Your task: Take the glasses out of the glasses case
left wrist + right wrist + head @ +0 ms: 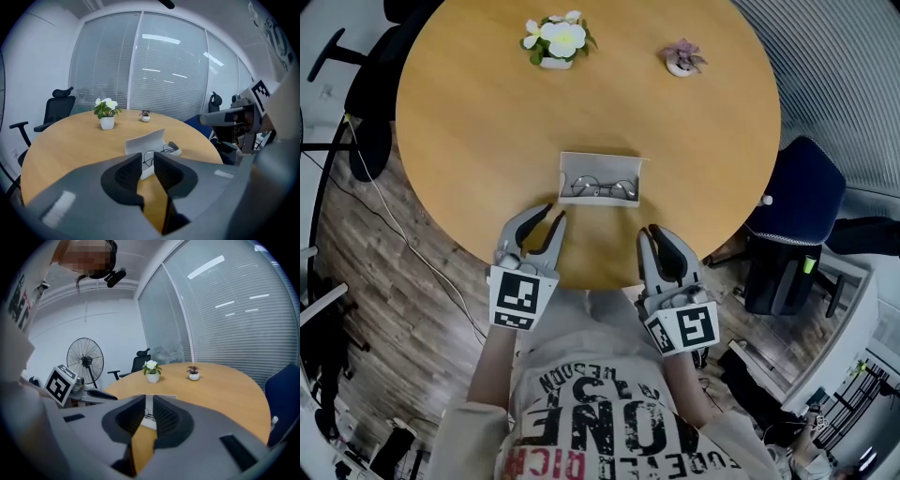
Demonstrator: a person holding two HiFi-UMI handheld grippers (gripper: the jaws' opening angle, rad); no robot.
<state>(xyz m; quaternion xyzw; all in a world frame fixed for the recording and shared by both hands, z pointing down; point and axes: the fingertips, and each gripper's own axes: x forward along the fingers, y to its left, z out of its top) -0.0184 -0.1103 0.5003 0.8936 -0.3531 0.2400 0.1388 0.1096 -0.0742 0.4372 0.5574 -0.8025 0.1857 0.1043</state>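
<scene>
— What do we have at the left?
— We see the left gripper point(554, 213) over the near edge of the round wooden table point(459, 122), pointing toward the middle. In the left gripper view its jaws stand apart with a clear gap, and we see only tabletop and the case through it. It holds nothing and touches nothing.
— And in the middle?
— The glasses case point(605, 163) lies open on the table, just beyond both grippers' tips, with its white lid standing up at the far side. The glasses point(602, 188) lie inside it, lenses side by side. Neither gripper reaches them.
— Then the right?
— The right gripper point(651, 231) hangs over the table's edge, near the case's right end but apart from it. In the right gripper view we make out a narrower gap than on the left. The pads do not meet and nothing sits between them, so it is empty too.
— Anything farther back?
— A pot of white flowers point(556, 39) stands at the far left and a small plant point(682, 58) to its right, both well apart from the case.
</scene>
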